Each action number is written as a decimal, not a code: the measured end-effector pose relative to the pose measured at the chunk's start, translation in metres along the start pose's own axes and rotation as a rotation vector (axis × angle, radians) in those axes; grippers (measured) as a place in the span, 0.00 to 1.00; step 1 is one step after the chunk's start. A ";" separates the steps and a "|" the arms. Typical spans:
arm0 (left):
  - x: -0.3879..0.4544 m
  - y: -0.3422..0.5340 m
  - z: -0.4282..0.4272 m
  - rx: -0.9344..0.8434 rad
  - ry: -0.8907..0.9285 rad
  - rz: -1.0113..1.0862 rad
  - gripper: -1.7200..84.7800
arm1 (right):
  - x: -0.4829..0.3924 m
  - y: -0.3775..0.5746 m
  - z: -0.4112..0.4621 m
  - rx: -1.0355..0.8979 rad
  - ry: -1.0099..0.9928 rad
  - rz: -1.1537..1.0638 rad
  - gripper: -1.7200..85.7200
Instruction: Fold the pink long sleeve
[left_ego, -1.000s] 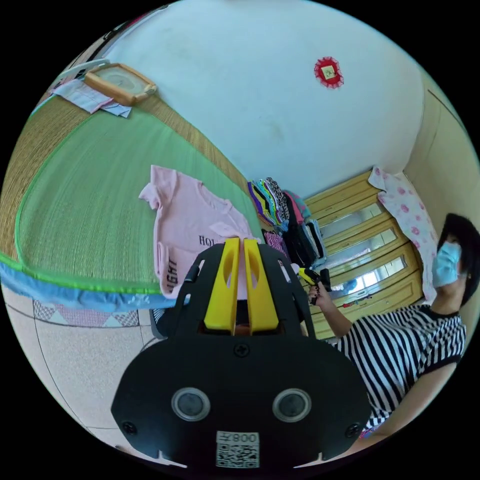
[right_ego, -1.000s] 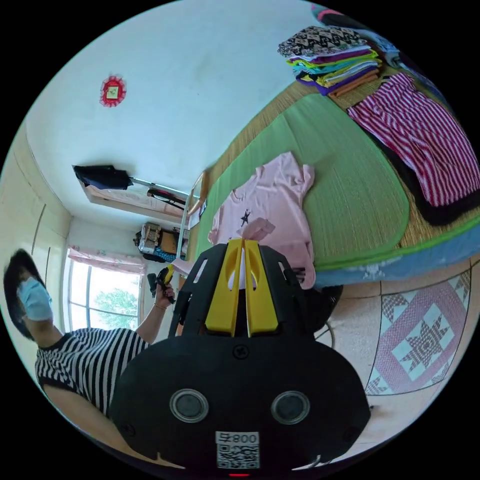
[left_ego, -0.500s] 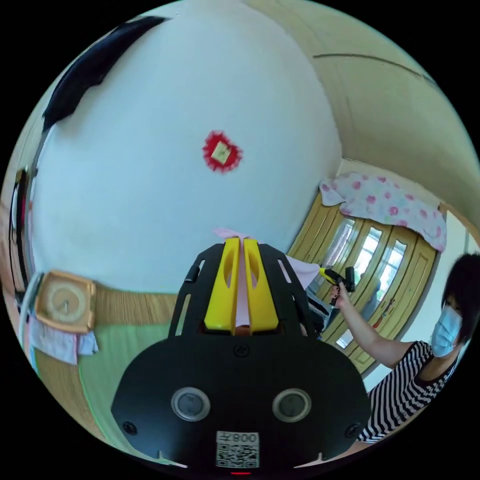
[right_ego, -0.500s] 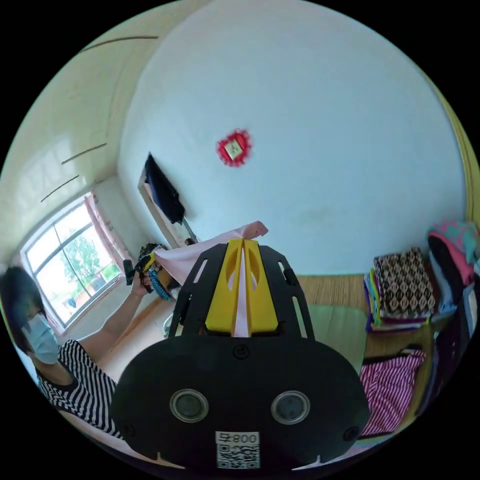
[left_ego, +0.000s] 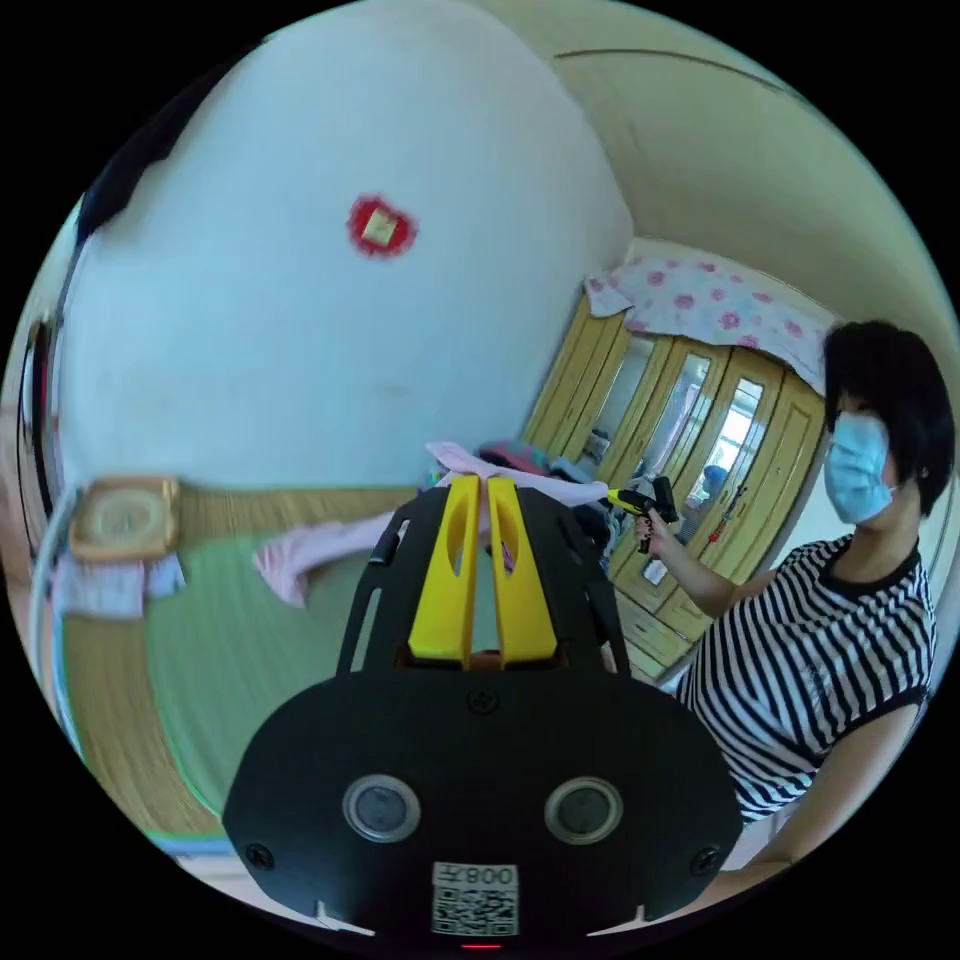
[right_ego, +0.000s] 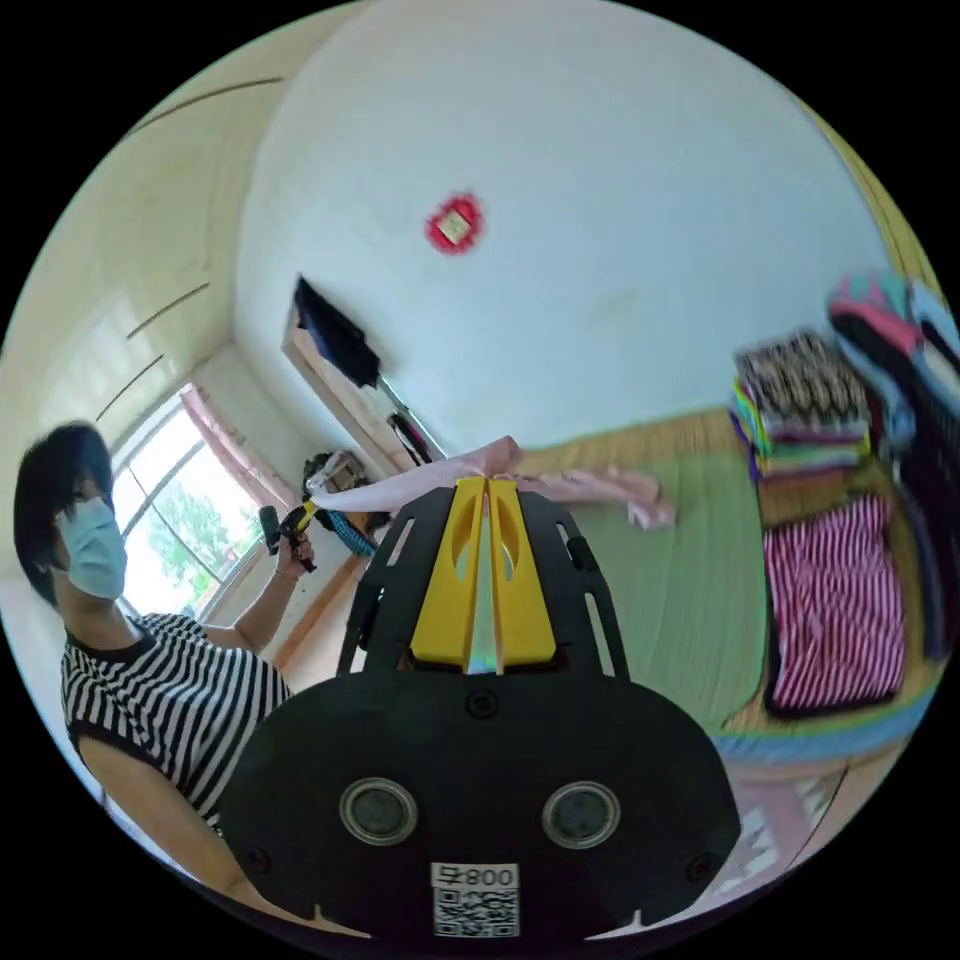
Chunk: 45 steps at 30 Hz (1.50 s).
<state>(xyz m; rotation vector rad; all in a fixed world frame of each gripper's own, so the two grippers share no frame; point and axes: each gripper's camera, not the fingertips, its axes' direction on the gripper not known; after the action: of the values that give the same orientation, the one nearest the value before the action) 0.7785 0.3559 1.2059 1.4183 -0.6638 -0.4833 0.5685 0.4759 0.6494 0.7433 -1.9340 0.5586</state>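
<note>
Left gripper view: the pink long sleeve (left_ego: 330, 545) is up in the air, stretched btwn both claws above the green mat (left_ego: 230, 650). Left claw (left_ego: 478, 492) is clamped on one bit of it w/ jaws nearly together; right claw (right_ego: 487, 490) pinches another bit the same way. Fabric looks thin, light, floppy, sags in the middle imo, so best grabbed at shoulder or hem corners and kept taut. Plenty of bare mat underneath for laying it flat. Watch the striped garment (right_ego: 835, 600) and folded stack (right_ego: 800, 420) off at the mat's far side, tho well apart.
</note>
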 end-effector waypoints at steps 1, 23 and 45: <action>-0.017 0.039 0.013 -0.062 0.009 -0.112 0.03 | 0.025 0.034 0.013 -0.046 0.002 0.099 0.02; -0.123 0.242 0.083 -0.237 0.012 -0.627 0.03 | 0.128 0.287 0.094 -0.293 -0.063 0.575 0.02; -0.230 0.287 0.163 -0.181 0.023 -0.929 0.04 | 0.163 0.400 0.139 -0.248 -0.049 0.868 0.02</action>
<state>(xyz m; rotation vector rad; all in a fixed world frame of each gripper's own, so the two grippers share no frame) 0.4768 0.4206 1.4644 1.4983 0.1074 -1.2117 0.1441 0.6257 0.7057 -0.2853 -2.2746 0.7870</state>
